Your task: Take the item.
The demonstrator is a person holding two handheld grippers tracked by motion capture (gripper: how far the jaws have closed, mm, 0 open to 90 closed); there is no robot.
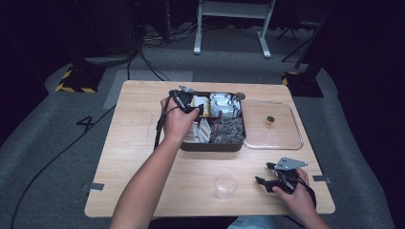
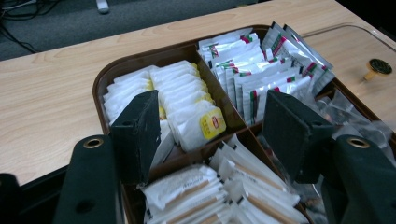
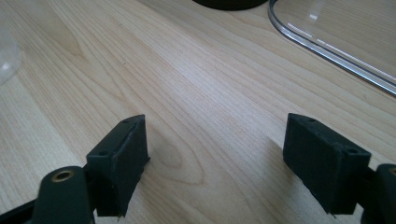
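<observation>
Hovering open left hand-held gripper (image 2: 210, 135) over upright sachets (image 2: 187, 102)

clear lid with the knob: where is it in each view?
High view: clear lid flat on the table, right of the brown tray.
Left gripper view: top right corner, its knob standing up, beyond the tray.
Right gripper view: top right, curved rim.
Shared landmark: the brown tray, beside the lid.
</observation>
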